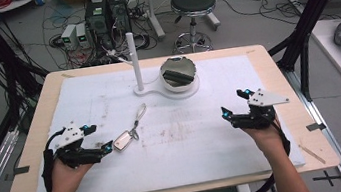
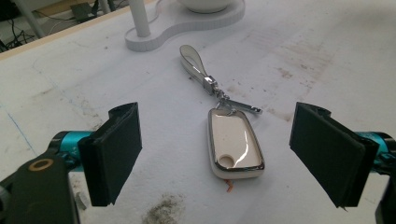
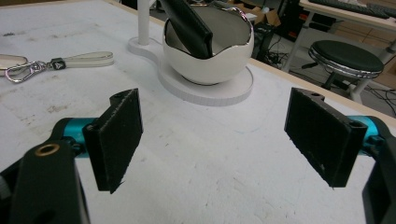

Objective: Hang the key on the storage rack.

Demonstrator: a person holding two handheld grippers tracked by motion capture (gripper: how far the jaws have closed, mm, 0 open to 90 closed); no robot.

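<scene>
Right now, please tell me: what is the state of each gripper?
Left gripper: open, holding nothing, jaws on either side of the key fob without touching it.
Right gripper: open, holding nothing.

key fob (image 1: 123, 141) lies left of centre on the mat (image 1: 212, 120); behind it a bowl (image 1: 179, 77), apparently holding a wallet (image 1: 178, 72).

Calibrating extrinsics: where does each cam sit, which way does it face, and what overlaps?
High view: above the person's side, looking forward and down on the table; both forearms, left gripper, right gripper.
Left gripper view: on the left gripper, along its open jaws to the key fob.
Right gripper view: on the right gripper, open jaws facing the bowl.
Shared: fob, strap, white stand.
</scene>
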